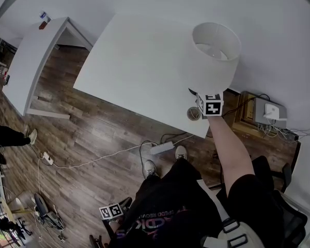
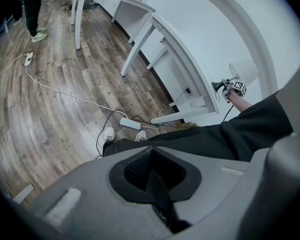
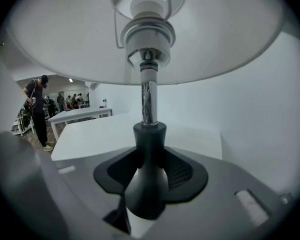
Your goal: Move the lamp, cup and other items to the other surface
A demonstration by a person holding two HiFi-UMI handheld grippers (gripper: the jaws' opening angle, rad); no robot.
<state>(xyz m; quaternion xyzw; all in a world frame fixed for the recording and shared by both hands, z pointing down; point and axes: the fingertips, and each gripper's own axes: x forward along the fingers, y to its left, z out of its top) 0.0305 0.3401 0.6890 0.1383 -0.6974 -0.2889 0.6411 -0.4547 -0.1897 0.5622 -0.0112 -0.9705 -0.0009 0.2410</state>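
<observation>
The lamp (image 1: 213,56) stands at the near right corner of the white table (image 1: 134,61); its white shade hides the stem from above. My right gripper (image 1: 204,105) reaches under the shade. In the right gripper view the lamp's dark base neck (image 3: 149,149) sits between the jaws, which are shut on it, with the chrome stem and shade rising above. A small round cup (image 1: 194,113) sits at the table edge just left of that gripper. My left gripper (image 2: 157,176) hangs low beside my leg, shut and empty, far from the table.
A second white table (image 1: 36,61) stands to the left with a small bottle (image 1: 44,18) on it. A power strip (image 1: 161,148) and cables lie on the wood floor under the table edge. A low cabinet with a white device (image 1: 271,110) is at the right. A person (image 1: 10,136) stands far left.
</observation>
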